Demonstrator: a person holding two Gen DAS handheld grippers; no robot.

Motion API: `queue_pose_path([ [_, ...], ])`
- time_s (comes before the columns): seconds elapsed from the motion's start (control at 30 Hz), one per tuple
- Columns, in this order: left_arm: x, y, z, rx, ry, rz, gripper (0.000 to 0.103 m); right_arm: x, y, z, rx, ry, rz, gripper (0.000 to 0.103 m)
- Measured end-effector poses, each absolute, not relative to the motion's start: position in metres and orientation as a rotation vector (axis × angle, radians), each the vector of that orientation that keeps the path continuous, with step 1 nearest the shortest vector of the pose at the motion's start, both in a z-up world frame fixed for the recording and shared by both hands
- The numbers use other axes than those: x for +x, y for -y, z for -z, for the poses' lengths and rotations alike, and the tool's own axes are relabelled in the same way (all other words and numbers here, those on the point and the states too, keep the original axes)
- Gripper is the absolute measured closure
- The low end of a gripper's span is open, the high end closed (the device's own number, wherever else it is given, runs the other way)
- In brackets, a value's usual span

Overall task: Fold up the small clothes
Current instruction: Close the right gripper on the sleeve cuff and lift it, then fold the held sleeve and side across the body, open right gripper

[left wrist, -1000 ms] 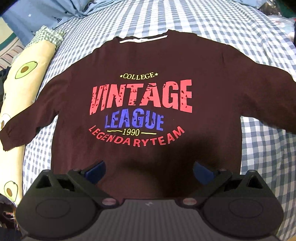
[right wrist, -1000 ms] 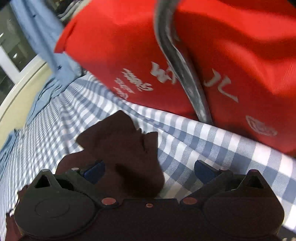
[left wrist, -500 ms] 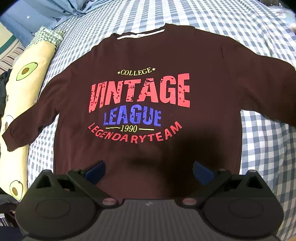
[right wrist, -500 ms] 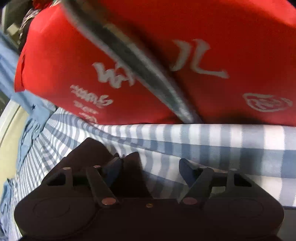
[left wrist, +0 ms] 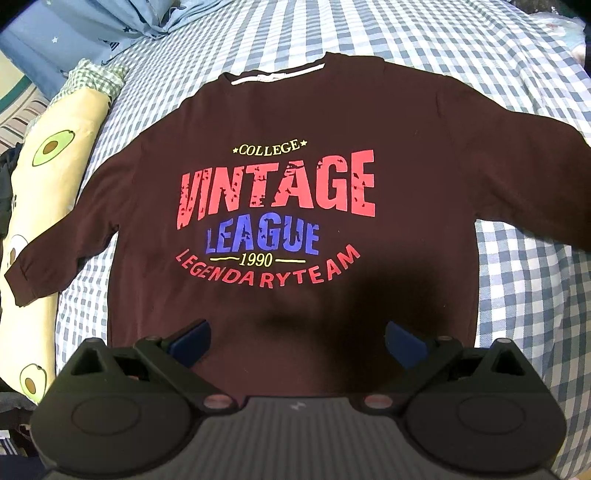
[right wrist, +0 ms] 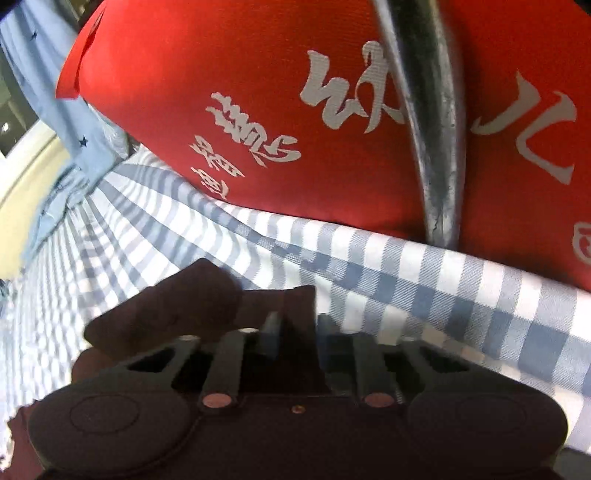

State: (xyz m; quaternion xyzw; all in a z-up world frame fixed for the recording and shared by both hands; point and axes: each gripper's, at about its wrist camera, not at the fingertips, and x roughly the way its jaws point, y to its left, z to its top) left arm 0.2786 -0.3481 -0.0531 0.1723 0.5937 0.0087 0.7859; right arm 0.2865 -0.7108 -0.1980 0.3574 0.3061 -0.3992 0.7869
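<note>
Left wrist view, nearest first: left gripper [left wrist: 295, 341] hangs with its jaws spread wide, blue pads [left wrist: 188, 341] clear of any cloth, above the hem of the sweatshirt [left wrist: 406, 155].

The sweatshirt is dark maroon, matte knit, lying flat and face up on the bed sheet [left wrist: 517, 295], hem toward the camera, collar toward the far edge of the bed. White tape lines the inside of the collar. Chest print: yellow "COLLEGE", distressed red "VINTAGE", blue "LEAGUE", yellow "1990", red "LEGENDARY TEAM" in an arc. Both sleeves are spread outward. The left-hand cuff reaches the long pillow [left wrist: 55, 155], cream with avocado prints and a green gingham end, which lies along the left edge of the bed. The sheet is woven blue-and-white check. Blue star-patterned fabric [left wrist: 92, 33] is bunched at the far left corner.

Right wrist view: right gripper [right wrist: 295, 325] jaws are closing, a fold of the maroon cuff lying between them; the fingers [right wrist: 271, 328] stand close on either side of the fabric. The cuff end is crumpled and raised off the sheet here. Only this view shows the red bag [right wrist: 221, 74], coarse weave, white characters, dark strap [right wrist: 436, 147], resting on the sheet just beyond the cuff. Only the left view shows the print and whole garment.
</note>
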Motion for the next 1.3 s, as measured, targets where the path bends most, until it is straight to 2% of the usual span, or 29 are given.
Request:
queue_pose_path([
  [0.2,0.28,0.336,0.045,0.343,-1.251,-0.019,0.001,0.278,0.697,0.173,0.696,-0.632,0.856,0.093],
  [0.4,0.29,0.321,0.039,0.328,-1.22,-0.018,0.001,0.255,0.674,0.127,0.589,-0.528,0.898,0.101],
  [0.53,0.297,0.31,0.034,0.299,-1.197,0.022,0.001,0.242,0.665,0.101,0.583,-0.452,0.924,0.101],
  [0.77,0.309,0.286,0.028,0.291,-1.172,0.084,0.001,0.245,0.636,0.07,0.517,-0.426,0.881,0.101],
  [1.07,0.336,0.236,0.021,0.246,-1.155,0.051,0.001,0.286,0.543,0.019,0.348,-0.381,0.642,0.101],
  [1.3,0.356,0.194,0.016,0.21,-1.15,0.006,0.001,0.327,0.461,-0.006,0.351,-0.382,0.417,0.101],
])
